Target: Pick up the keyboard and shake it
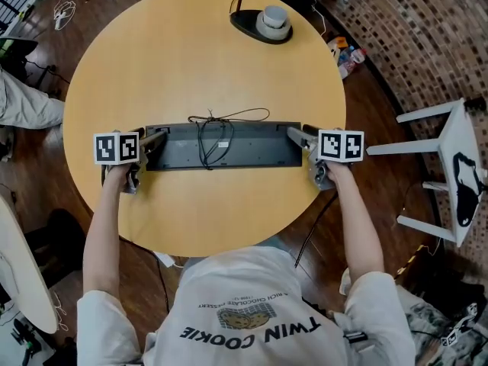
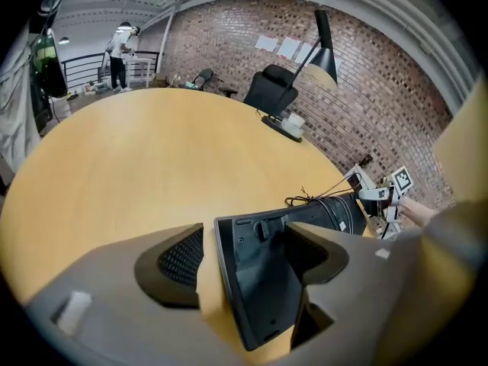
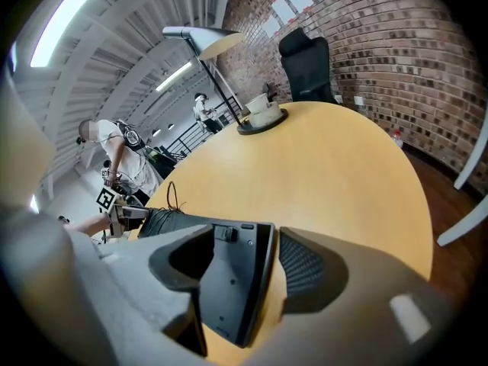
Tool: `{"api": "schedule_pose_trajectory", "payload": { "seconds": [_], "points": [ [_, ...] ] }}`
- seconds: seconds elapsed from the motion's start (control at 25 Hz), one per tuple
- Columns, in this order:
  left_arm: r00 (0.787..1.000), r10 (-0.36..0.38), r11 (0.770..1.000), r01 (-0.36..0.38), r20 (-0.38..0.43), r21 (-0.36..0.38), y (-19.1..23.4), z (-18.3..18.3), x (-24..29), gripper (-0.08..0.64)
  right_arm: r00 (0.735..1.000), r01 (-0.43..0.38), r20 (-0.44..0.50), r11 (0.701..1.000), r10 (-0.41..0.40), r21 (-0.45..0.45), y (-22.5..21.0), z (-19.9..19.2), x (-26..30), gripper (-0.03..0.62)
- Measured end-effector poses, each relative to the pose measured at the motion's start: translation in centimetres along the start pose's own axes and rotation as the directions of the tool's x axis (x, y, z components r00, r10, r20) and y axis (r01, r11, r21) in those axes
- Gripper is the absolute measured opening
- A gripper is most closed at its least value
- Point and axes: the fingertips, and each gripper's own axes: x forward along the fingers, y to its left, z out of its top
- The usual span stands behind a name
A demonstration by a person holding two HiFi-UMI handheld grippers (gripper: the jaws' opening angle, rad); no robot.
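The round table (image 1: 191, 59) lies bare across its whole upper half, save a lamp base (image 1: 261, 25) near the top rim at upper middle. Below the keyboard (image 1: 229, 145) a narrower strip of wood runs to the near edge, by the person's chest. The keyboard sits a little below the table's middle, underside up, its long axis running left to right across the frame. Both ends stop short of the rim. A loose cable (image 1: 217, 128) is looped over its back. The left gripper (image 1: 155, 140) straddles the left end and the right gripper (image 1: 297, 137) the right end. In each gripper view the jaws stand apart around a short edge of the keyboard—bare wood shows between the outer pad and the edge, so neither one clamps it.
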Motion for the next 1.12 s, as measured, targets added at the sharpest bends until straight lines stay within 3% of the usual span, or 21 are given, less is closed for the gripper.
{"api": "schedule_pose_trajectory", "payload": {
  "seconds": [0.36, 0.56, 0.84, 1.12],
  "points": [
    [0.997, -0.008, 0.998, 0.003, -0.078, -0.060, -0.5, 0.2, 1.2, 0.362, 0.975, 0.111, -0.193, 0.994, -0.108, 0.008, -0.5, -0.1, 1.9, 0.259],
    [0.993, -0.003, 0.998, -0.004, -0.116, -0.061, -0.9, -0.1, 1.3, 0.342, 0.960, 0.147, -0.239, 0.989, -0.145, -0.008, -0.6, -0.2, 2.0, 0.256],
    [0.998, 0.026, 0.999, -0.028, -0.060, -0.033, -0.8, 0.2, 0.5, 0.323, 0.974, 0.161, -0.160, 0.987, -0.162, -0.019, -0.2, 0.1, 1.8, 0.247],
    [0.996, 0.051, 0.998, -0.053, 0.078, 0.020, -1.9, 0.1, -2.0, 0.296, 0.982, 0.187, 0.000, 0.977, -0.188, -0.104, 1.2, 0.3, -0.7, 0.244]
  ]
}}
